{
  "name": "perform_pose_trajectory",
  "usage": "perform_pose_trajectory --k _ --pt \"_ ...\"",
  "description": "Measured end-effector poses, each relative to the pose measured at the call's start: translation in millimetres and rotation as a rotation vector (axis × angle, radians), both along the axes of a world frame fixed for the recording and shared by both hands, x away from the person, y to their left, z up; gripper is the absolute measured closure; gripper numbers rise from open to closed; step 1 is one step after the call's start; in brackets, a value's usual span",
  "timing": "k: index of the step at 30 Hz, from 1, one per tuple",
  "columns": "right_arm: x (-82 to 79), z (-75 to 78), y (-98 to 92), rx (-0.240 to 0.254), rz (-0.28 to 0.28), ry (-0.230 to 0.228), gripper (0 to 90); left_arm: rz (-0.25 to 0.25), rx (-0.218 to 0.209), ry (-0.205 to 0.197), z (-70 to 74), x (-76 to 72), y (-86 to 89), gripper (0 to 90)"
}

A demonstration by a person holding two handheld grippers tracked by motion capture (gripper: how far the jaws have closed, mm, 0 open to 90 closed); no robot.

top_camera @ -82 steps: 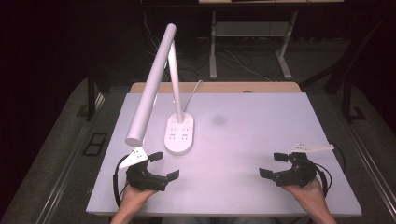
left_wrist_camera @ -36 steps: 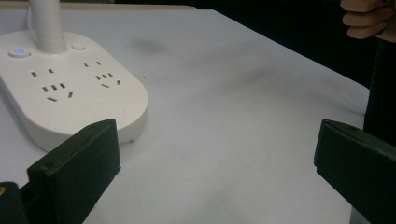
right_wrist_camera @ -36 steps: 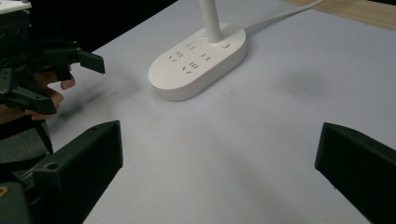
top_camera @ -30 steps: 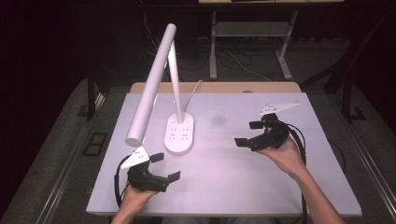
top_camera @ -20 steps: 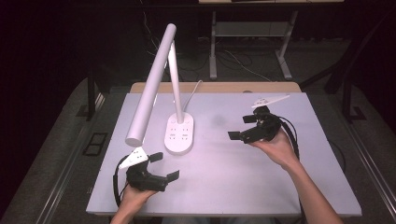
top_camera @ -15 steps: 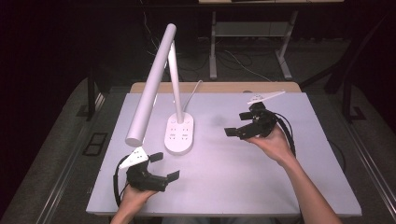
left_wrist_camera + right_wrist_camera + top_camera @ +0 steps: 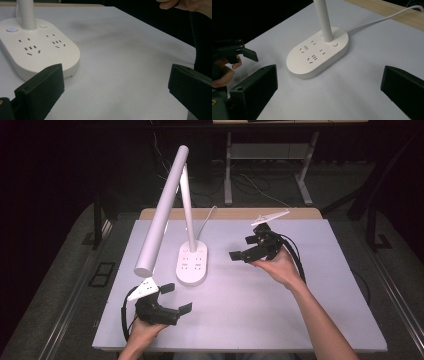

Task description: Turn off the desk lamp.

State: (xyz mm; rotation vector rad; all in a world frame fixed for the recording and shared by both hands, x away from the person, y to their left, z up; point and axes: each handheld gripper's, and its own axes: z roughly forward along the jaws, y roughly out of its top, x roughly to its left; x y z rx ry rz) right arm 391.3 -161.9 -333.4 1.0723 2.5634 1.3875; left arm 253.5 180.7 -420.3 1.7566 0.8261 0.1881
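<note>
Nearest, the left gripper (image 7: 172,299) rests on the tabletop (image 7: 240,310), jaws spread and empty. Further, the right gripper (image 7: 243,247) hovers, also spread and empty, facing the lamp base (image 7: 192,265). It seems nothing is grasped yet.

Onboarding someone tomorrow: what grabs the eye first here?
The tall white desk lamp on the table's left half, its oval base dotted with sockets. Then the right tongs, open and raised beside that base, while the left tongs sit open at the near edge.
</note>
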Motion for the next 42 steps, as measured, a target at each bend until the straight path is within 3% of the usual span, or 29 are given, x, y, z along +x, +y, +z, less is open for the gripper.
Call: perform_pose_trajectory --k 9,18,24,37,41,42 --pt "11.3 3.2 18.0 -0.023 0.006 -0.004 0.8 -0.004 -0.002 0.000 0.2 0.1 1.0 0.0" --pt "23.6 3.1 34.6 -0.009 -0.007 0.010 0.8 -0.002 -0.008 0.002 0.2 -0.4 1.1 0.0" --pt "34.3 0.5 50.2 -0.012 -0.010 0.023 0.8 0.003 -0.014 0.002 0.5 -1.0 1.9 0.0" --pt "54.2 -12.7 65.6 0.016 -0.031 0.046 0.9 0.001 -0.018 -0.001 0.9 -1.4 3.1 0.0" --pt "60.7 -20.4 69.2 0.036 -0.031 0.049 9.3 0.002 -0.018 -0.002 0.8 -1.1 3.6 0.0" --pt "64.7 -25.8 70.4 0.062 -0.037 0.045 15.2 0.002 -0.016 -0.003 0.8 -1.1 3.6 0.0"
